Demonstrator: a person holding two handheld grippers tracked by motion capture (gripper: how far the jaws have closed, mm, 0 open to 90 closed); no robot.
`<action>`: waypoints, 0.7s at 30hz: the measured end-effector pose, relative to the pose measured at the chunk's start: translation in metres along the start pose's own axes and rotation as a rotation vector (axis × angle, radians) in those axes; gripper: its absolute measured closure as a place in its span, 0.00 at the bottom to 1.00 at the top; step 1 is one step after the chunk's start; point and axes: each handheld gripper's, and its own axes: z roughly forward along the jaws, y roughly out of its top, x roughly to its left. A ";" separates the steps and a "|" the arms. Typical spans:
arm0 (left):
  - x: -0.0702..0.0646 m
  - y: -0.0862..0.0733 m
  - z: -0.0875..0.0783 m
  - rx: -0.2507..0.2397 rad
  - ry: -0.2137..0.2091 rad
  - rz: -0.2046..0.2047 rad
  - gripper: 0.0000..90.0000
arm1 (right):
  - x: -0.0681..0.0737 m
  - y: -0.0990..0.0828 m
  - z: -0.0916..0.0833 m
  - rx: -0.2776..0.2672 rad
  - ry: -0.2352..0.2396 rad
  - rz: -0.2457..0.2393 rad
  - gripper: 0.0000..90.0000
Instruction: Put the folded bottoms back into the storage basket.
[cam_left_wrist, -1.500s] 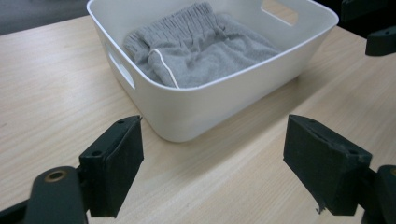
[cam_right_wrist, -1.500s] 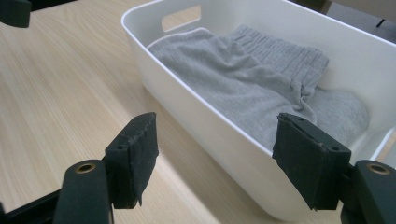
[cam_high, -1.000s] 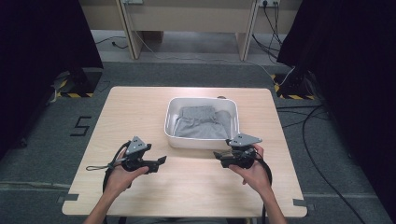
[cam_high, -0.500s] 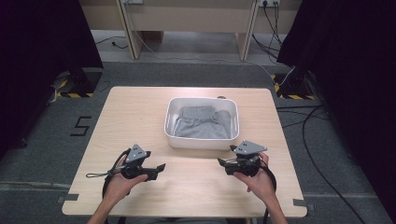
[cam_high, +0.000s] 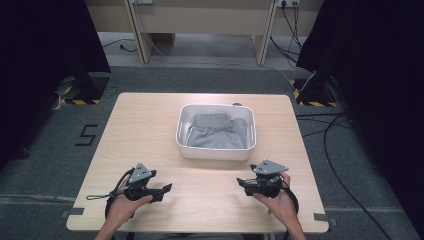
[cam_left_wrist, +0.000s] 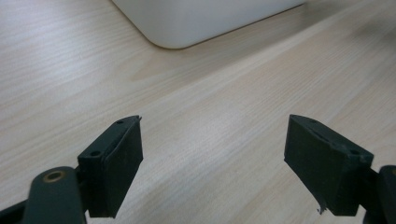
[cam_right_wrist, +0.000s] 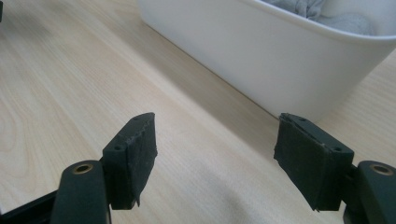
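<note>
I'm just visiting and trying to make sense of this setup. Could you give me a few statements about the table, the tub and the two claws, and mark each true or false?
1. The white rectangular plastic tub holds grey crumpled cloth. True.
2. The left claw grips the cloth. False: its jaws stand open over bare light wooden table.
3. The right claw is open with nothing between its jaws. True.
4. The tub sits on the floor. False: it stands on the table.
5. Both claws are inside the tub. False: both are on the near side of it, apart from it.
</note>
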 end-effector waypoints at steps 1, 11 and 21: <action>0.001 -0.002 0.000 0.001 0.002 -0.002 0.21 | 0.000 -0.002 0.000 0.001 -0.001 0.002 0.33; 0.000 -0.019 0.002 0.050 0.001 0.001 0.20 | 0.000 -0.017 0.004 0.042 -0.003 0.007 0.31; -0.009 -0.034 -0.004 0.096 0.030 0.050 0.18 | 0.001 -0.030 0.003 0.094 -0.020 0.035 0.21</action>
